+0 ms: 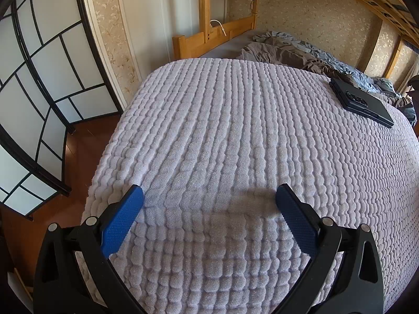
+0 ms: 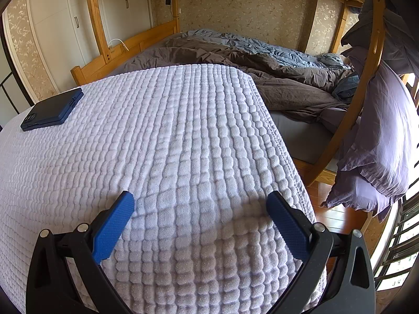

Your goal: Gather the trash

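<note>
No trash shows in either view. My left gripper (image 1: pixel 209 193) is open and empty, its blue pads spread wide just above a white textured blanket (image 1: pixel 235 136). My right gripper (image 2: pixel 200 198) is also open and empty over the same blanket (image 2: pixel 170 144), near its right edge. A dark blue phone in a case (image 1: pixel 361 104) lies on the blanket at the far right of the left wrist view; it also shows at the far left of the right wrist view (image 2: pixel 52 110).
A wooden bunk bed frame (image 1: pixel 209 36) stands behind, with a rumpled brown and blue duvet (image 2: pixel 262 62). A black-framed screen (image 1: pixel 39 83) stands left. A purple pillowcase (image 2: pixel 379 141) hangs from a curved wooden post at right. Wood floor (image 1: pixel 78 144) lies beside the blanket.
</note>
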